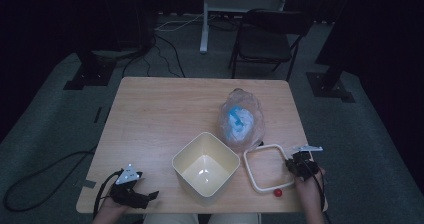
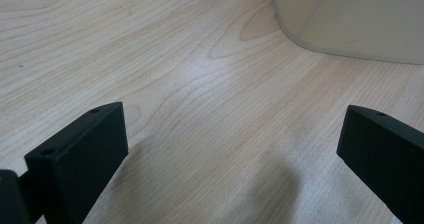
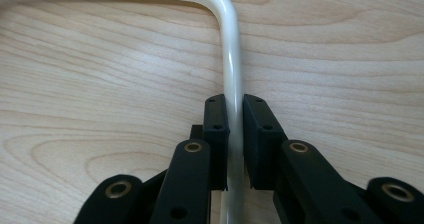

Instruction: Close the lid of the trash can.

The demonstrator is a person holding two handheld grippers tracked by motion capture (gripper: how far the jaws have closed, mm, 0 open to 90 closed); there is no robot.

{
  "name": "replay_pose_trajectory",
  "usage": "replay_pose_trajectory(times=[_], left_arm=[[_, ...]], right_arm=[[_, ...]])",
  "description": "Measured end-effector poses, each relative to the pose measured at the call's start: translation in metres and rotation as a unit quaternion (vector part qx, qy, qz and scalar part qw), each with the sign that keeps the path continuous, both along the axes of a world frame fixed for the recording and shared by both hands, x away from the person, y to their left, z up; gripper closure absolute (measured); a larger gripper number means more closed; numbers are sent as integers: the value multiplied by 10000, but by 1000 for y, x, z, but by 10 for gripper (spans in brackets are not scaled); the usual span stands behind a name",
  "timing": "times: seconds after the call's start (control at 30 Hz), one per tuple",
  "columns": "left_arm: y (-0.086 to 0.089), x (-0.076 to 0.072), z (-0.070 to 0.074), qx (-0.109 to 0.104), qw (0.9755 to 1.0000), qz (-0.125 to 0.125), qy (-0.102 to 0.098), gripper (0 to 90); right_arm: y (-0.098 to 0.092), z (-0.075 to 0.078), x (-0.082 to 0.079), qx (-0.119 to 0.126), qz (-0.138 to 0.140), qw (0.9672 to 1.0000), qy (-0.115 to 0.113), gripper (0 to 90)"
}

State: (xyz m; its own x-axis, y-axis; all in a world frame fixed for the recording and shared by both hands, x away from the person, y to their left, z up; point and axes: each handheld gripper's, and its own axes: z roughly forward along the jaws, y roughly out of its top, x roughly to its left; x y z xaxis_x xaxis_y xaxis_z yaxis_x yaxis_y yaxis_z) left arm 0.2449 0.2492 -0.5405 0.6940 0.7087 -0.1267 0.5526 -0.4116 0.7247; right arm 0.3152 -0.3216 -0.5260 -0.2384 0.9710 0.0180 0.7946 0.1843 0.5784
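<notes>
The white frame (image 1: 268,167) lies flat on the table (image 1: 160,119) at four o'clock from the cream bin (image 1: 205,167). The right gripper view shows the right gripper (image 3: 234,134) with its fingers clamped on the frame's rail. The left gripper (image 2: 235,154) rests at seven o'clock from the bin, fingers wide over bare wood.

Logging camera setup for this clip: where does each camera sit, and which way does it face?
High view: above the person's side, looking forward and down on the table; forearms and both grippers show.
Left gripper view: rides the left gripper, facing the bin; jaws wide apart.
Right gripper view: rides the right gripper, jaws shut on the white frame.
Shared: bin and frame also appear from above.
</notes>
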Motion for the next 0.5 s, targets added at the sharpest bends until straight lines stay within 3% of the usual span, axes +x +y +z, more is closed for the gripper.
replay_pose_trajectory(times=[0.2,0.37,0.5], left_arm=[[0,0,0,12,10000,20,7,5],[0,0,0,-1,10000,28,6,5],[0,0,-1,33,10000,18,11,5]], right_arm=[[0,3,-1,292,33,9996,2,816],[1,13,-4,408,92,9989,-188,816],[-2,30,-8,639,150,9970,-402,816]])
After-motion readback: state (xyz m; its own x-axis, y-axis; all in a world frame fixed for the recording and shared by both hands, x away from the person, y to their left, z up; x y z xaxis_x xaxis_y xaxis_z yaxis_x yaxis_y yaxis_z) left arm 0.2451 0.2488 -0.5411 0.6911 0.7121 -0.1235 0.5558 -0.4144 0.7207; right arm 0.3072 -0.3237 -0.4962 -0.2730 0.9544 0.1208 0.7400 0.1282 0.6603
